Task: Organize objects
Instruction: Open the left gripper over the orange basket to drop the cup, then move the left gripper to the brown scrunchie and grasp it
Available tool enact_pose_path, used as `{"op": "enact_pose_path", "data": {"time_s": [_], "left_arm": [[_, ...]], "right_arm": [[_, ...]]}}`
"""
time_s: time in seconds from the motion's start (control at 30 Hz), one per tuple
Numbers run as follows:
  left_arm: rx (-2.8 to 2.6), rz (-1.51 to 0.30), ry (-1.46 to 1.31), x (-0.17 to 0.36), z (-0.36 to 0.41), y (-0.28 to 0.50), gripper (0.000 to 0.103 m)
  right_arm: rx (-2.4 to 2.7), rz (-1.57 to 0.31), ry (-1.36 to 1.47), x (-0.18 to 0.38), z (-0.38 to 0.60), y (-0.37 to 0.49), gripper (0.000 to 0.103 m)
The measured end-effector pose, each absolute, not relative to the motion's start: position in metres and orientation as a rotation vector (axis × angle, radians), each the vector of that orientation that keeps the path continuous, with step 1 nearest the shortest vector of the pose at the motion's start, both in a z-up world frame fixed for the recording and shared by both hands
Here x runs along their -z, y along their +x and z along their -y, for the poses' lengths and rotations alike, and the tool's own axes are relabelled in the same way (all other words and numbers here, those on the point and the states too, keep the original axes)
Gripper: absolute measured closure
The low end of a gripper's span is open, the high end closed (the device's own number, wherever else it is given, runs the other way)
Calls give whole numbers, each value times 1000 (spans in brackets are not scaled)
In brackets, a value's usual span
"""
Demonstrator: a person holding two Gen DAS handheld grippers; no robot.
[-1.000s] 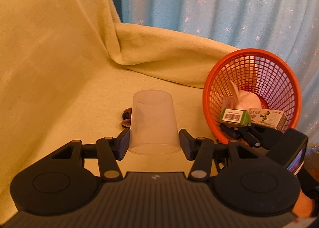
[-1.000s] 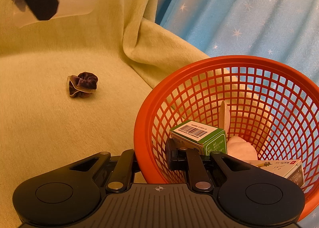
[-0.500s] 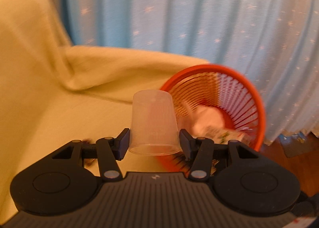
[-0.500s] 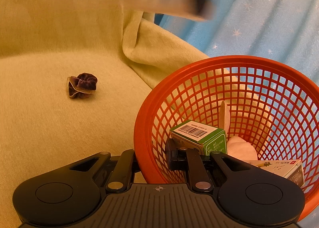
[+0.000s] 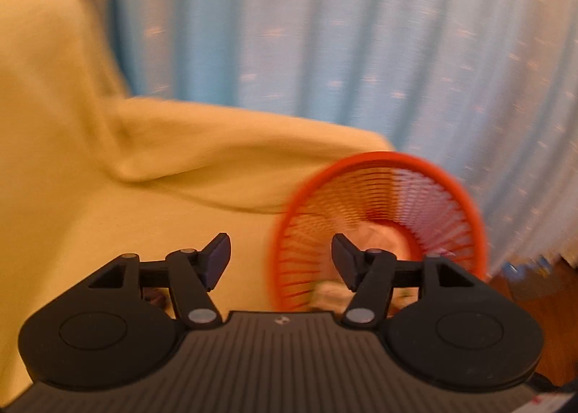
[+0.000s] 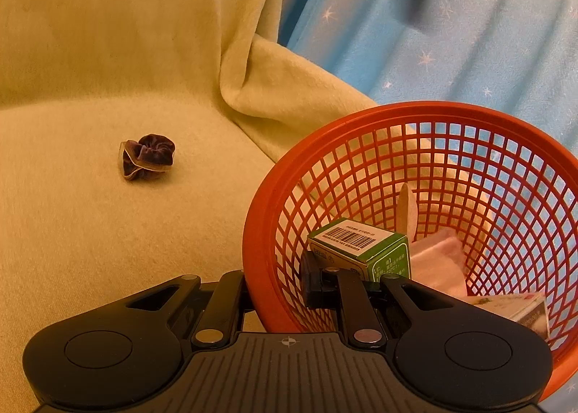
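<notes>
My left gripper is open and empty, held above the sofa beside the orange mesh basket; this view is blurred. My right gripper is shut on the near rim of the orange basket, one finger inside and one outside. In the basket lie a green box with a barcode, a clear plastic cup on its side and a white box. A dark purple scrunchie lies on the yellow sofa cover to the left.
The yellow blanket covers the sofa seat and back, with a fold behind the basket. A blue star-patterned curtain hangs behind. Wooden floor shows at the right.
My left gripper carried the clear cup right over the basket and opened; the cup is gone from its fingers and now lies in the basket. My right gripper has not moved.
</notes>
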State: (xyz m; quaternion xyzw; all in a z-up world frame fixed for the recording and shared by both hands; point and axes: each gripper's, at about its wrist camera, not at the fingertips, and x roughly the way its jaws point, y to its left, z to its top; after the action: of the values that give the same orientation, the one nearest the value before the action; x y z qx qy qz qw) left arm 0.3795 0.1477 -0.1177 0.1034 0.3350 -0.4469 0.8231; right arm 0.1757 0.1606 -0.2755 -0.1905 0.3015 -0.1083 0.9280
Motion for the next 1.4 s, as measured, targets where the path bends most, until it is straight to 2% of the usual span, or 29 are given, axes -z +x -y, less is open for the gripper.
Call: {"op": "enact_pose_path", "data": {"time_s": [0.17, 0.3, 0.67, 0.87, 0.93, 1.17, 1.3, 1.4], "left_arm": [[752, -741, 176, 130, -206, 408, 42], [647, -762, 148, 143, -239, 421, 32], [665, -804, 218, 197, -223, 447, 34], [701, -839, 258, 238, -201, 467, 42], [712, -847, 281, 251, -191, 473, 49], [723, -896, 313, 283, -171, 493, 54], [712, -932, 293, 293, -169, 497, 69], [706, -934, 294, 287, -172, 492, 86]], "right_arm": [[222, -616, -386, 275, -160, 175, 93], [223, -617, -388, 276, -161, 176, 93], [223, -617, -388, 276, -160, 175, 93], [228, -611, -372, 274, -158, 175, 93], [230, -611, -377, 275, -159, 176, 93], [232, -611, -380, 275, -160, 178, 93], [236, -607, -366, 274, -158, 178, 93], [236, -609, -372, 275, -160, 180, 93]]}}
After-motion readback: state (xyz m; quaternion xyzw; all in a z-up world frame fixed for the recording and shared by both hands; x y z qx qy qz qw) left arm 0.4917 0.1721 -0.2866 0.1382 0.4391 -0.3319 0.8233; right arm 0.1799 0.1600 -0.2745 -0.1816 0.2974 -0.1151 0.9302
